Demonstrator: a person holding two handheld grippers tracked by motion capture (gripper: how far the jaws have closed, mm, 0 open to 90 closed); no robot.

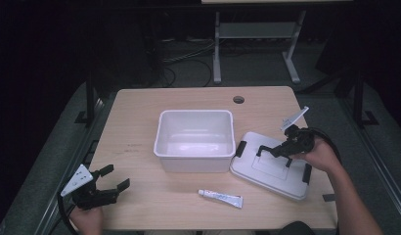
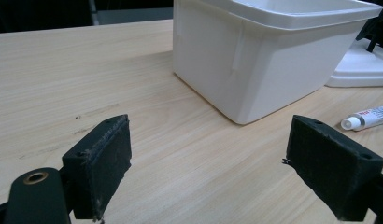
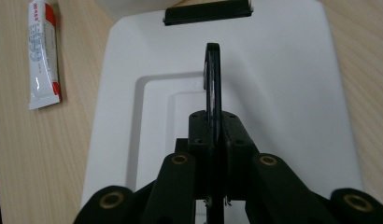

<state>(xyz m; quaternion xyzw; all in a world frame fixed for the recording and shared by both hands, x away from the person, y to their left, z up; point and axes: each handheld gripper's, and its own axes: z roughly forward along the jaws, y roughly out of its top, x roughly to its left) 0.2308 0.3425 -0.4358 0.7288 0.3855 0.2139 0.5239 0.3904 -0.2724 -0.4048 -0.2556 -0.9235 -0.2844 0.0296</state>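
Right tool (image 1: 274, 151) grips the lid's black handle (image 3: 213, 79), forearm angled in – left tool (image 1: 110, 182) rests wide open.

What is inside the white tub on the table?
The tub looks empty: its bare white bottom shows in the high view. The strip of floor just behind its near wall is hidden.

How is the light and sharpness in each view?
High view: dark surroundings, table lit, soft glare inside the bin. Left gripper view: sharp, even light on the wood. Right gripper view: near jaws slightly soft, lid bright, tube print readable.
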